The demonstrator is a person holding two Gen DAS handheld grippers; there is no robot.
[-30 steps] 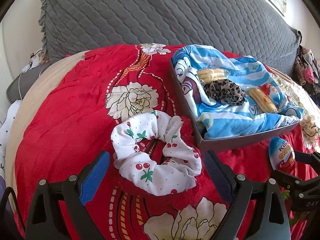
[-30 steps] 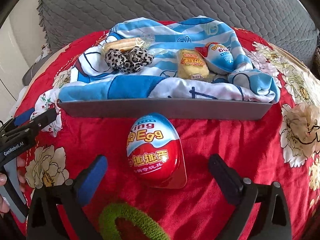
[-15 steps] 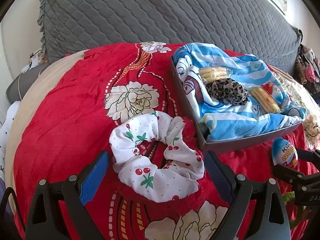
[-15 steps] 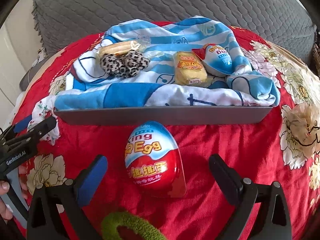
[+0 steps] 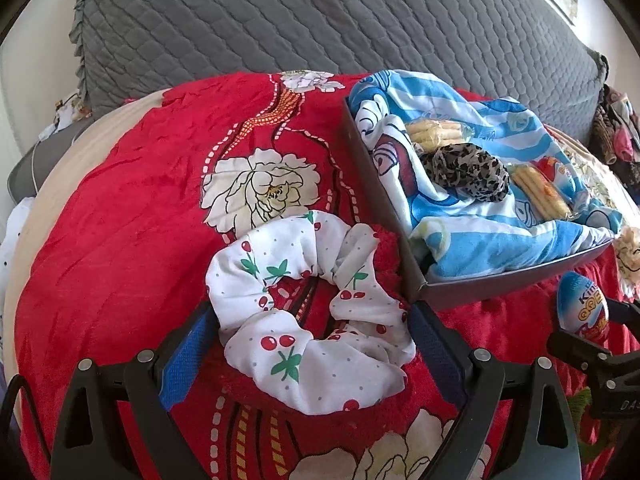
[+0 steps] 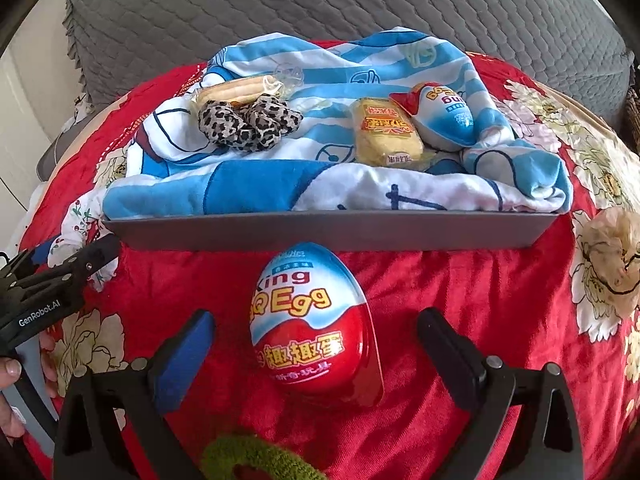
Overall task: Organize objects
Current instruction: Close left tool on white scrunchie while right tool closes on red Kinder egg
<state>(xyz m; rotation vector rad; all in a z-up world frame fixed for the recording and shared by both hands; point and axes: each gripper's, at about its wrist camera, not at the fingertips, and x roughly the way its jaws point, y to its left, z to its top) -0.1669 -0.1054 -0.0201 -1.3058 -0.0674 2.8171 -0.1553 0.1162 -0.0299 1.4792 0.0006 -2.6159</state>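
A white cherry-print scrunchie (image 5: 312,312) lies on the red floral blanket between the open fingers of my left gripper (image 5: 314,344). A red, white and blue King Egg (image 6: 312,320) lies between the open fingers of my right gripper (image 6: 316,344), just before the grey tray (image 6: 320,230). The tray (image 5: 500,280) is lined with a blue striped cloth and holds a leopard scrunchie (image 6: 248,124), two wrapped cakes (image 6: 386,136) and a second egg (image 6: 444,116). The egg (image 5: 582,308) and the right gripper also show at the right edge of the left wrist view.
A green scrunchie (image 6: 252,460) lies at the bottom edge under the right gripper. A grey quilted sofa back (image 5: 320,20) rises behind the blanket. The left gripper (image 6: 52,288) and a hand show at the left of the right wrist view.
Both grippers have moved forward. The cherry scrunchie and the egg now sit deeper between the open fingers. Nothing has been taken hold of.
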